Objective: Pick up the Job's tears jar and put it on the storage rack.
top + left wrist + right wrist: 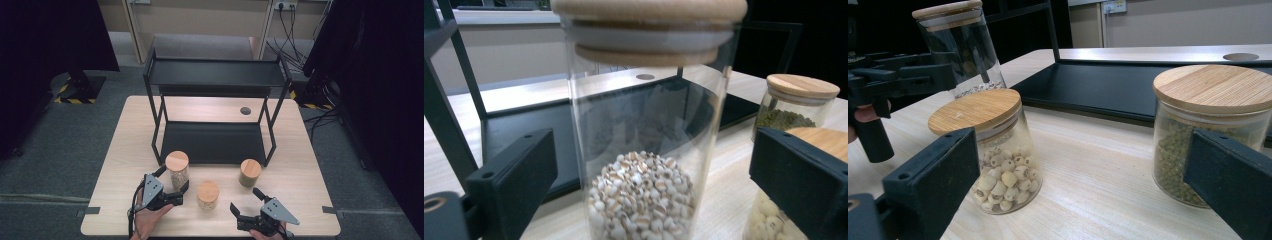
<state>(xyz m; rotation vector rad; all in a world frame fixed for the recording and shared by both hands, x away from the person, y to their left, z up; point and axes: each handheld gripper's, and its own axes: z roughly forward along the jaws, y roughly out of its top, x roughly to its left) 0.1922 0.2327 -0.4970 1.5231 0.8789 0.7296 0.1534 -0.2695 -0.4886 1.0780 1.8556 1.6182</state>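
- Right now the tall jar (177,169) of pale grains stands upright on the bench (300,175), just in front of the black rack's (215,80) lower shelf, at its left front corner.
- That jar sits squarely between the jaws of the left tool (175,186); in the left gripper view its glass wall (644,150) rises between the two pads with a gap on either side, so the tool is wide and grips nothing yet.
- Its long axis runs straight up, across the tool's level reach, so closing should catch the glass well below the wooden lid.
- Beside the tall jar, on its right and nearer the person, stands the short jar (208,194) of pale round seeds, close enough to crowd the right-hand jaw.
- Further right, the right tool (246,204) hangs wide and empty, pointing between the short jar and the green-filled jar (249,172).
- By my reading, the left hand is the nearer one.
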